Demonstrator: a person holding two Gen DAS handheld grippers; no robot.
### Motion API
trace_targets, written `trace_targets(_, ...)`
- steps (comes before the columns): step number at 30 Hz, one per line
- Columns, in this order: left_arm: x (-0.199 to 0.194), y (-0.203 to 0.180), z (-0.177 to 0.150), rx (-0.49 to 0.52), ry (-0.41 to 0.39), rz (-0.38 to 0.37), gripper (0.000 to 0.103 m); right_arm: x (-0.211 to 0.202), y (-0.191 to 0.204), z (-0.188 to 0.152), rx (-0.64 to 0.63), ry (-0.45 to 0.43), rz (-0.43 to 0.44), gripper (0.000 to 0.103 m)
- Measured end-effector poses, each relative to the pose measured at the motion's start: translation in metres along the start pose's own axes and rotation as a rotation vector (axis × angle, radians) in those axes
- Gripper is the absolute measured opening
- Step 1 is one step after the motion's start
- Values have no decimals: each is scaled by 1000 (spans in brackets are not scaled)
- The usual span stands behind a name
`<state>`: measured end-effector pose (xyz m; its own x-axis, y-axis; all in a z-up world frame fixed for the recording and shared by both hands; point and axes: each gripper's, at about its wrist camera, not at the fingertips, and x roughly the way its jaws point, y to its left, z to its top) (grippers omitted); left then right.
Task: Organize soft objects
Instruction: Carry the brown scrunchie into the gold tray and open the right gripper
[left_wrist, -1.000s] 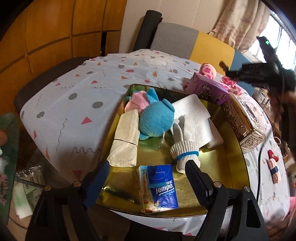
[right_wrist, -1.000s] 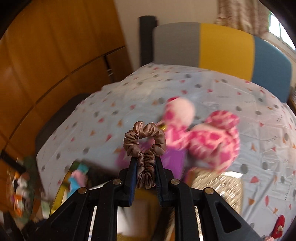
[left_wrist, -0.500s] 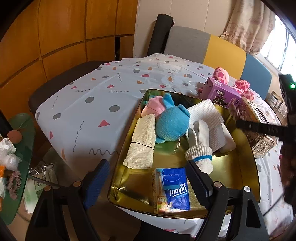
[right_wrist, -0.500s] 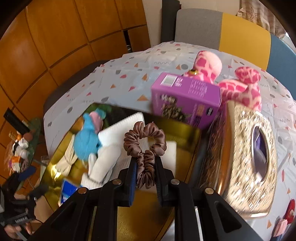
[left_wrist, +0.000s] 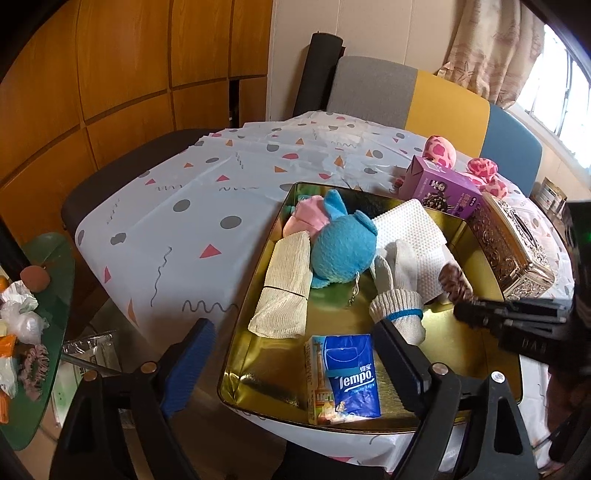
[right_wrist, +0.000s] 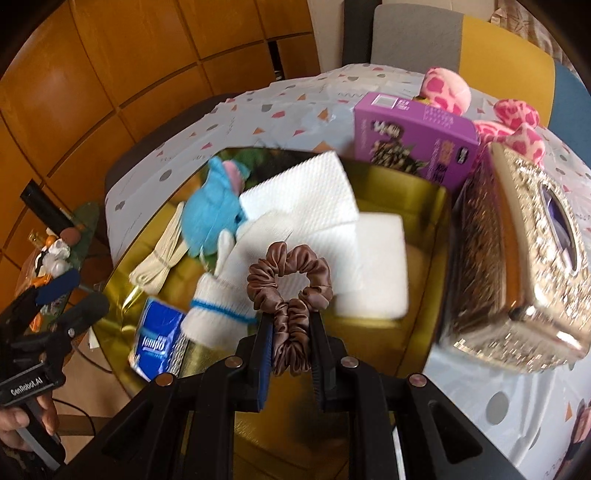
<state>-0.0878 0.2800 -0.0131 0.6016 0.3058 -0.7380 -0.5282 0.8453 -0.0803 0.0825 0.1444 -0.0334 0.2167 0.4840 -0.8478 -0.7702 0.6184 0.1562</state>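
Over the shiny gold rectangular tray (right_wrist: 424, 206) hangs the right hand-held gripper (right_wrist: 291, 332), its jaws clamped on a brown satin scrunchie (right_wrist: 290, 282) whose ruffled loop sticks out ahead of the pads, above the white folded paper towels (right_wrist: 317, 218) lying in the tray. Also in the tray: a blue and pink plush toy (left_wrist: 341, 245) at the far left, a cream waffle-weave cloth (left_wrist: 286, 280) along the left wall, a white knit glove with a blue cuff band (left_wrist: 397, 295) in the middle, and a blue Tempo tissue pack (left_wrist: 349, 376) at the near edge. Just off the tray's near-left corner waits the left hand-held gripper (left_wrist: 291, 354), jaws having just spread wider, nothing between them. Beside the tray's right wall on the patterned surface (left_wrist: 192, 221) sits an ornate gold tissue box (right_wrist: 524, 258); at the far right corner, a purple carton (right_wrist: 413, 133).
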Motion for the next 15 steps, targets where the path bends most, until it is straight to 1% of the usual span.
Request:
trace_targets(9,-10,-7,0,42,-56,36,92,8,15,-21,-6,34,20,17)
trace_targets(15,-9,-8,0,47,-55,41,92,14,22,-35,-12,63,26,17)
